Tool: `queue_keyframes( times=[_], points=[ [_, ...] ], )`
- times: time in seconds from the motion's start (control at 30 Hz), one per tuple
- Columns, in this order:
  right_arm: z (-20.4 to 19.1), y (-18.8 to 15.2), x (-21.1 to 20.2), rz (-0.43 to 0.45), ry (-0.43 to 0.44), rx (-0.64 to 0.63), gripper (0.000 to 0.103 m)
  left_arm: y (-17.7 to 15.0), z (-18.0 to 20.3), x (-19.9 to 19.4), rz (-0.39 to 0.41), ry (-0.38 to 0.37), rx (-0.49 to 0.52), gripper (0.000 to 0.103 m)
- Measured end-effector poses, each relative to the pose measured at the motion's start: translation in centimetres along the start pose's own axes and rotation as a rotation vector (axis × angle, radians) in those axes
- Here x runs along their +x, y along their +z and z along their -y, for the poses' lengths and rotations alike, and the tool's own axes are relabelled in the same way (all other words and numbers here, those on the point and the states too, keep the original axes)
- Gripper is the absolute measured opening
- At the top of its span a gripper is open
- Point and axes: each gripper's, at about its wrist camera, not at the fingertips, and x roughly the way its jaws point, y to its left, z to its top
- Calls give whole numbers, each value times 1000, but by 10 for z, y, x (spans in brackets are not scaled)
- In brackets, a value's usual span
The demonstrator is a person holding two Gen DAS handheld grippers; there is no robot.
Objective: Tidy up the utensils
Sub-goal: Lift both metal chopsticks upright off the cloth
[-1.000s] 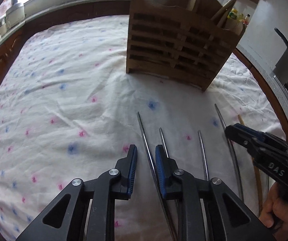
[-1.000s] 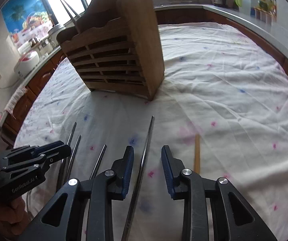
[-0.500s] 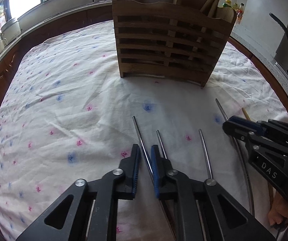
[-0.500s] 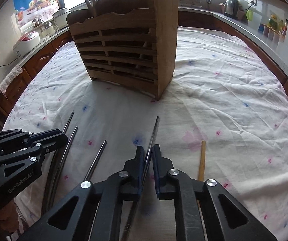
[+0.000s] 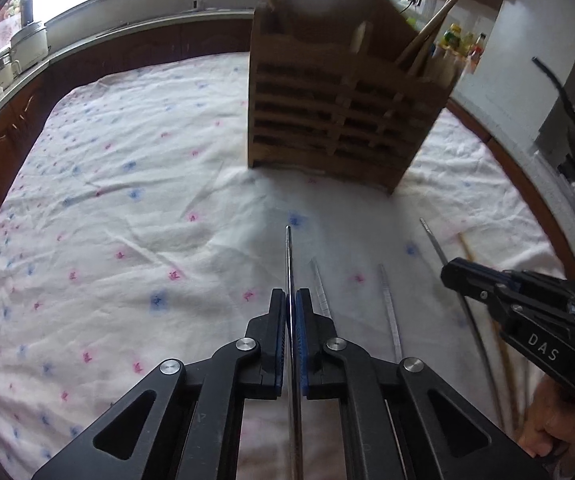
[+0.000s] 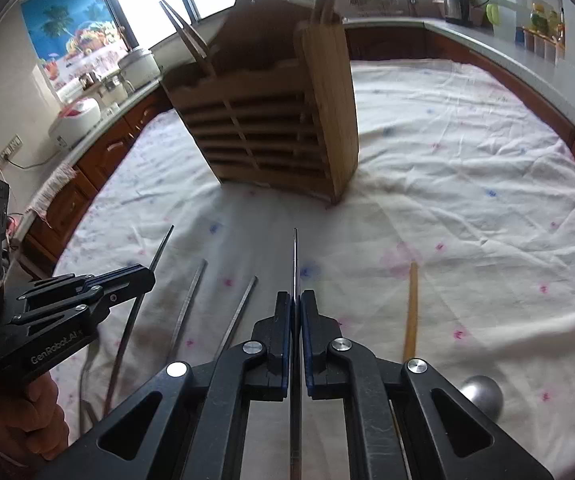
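A wooden slatted utensil holder point(image 5: 339, 120) stands on the flowered cloth, also in the right wrist view point(image 6: 271, 128), with wooden chopsticks and utensils sticking out of it. My left gripper point(image 5: 291, 300) is shut on a thin metal utensil handle point(image 5: 288, 256) that points toward the holder. My right gripper point(image 6: 295, 302) is shut on another thin metal handle point(image 6: 295, 260). Two more metal handles point(image 5: 389, 304) lie on the cloth between the grippers. A wooden chopstick point(image 6: 410, 308) lies right of my right gripper.
The table is covered by a white cloth with pink and blue flowers point(image 5: 127, 208). A metal spoon bowl point(image 6: 482, 394) shows at lower right. Counters with appliances point(image 6: 83, 116) ring the table. A kettle point(image 6: 453, 2) stands at the back.
Both grippers closed from open onto thin metal handles. Each handle now sits straight between its jaws, lifted and pointing toward the holder.
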Motion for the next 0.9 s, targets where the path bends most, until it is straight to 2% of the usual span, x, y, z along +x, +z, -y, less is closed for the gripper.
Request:
queue_keyframes(
  times=[0.57,0.9],
  points=[
    [-19,12,-88,202,67,-12,6,-24,-6,-127,212,-88,-24,3],
    [-17,7,-136,405,145,26,6,-44,-10,-171,293,-114,-34,3]
  ],
)
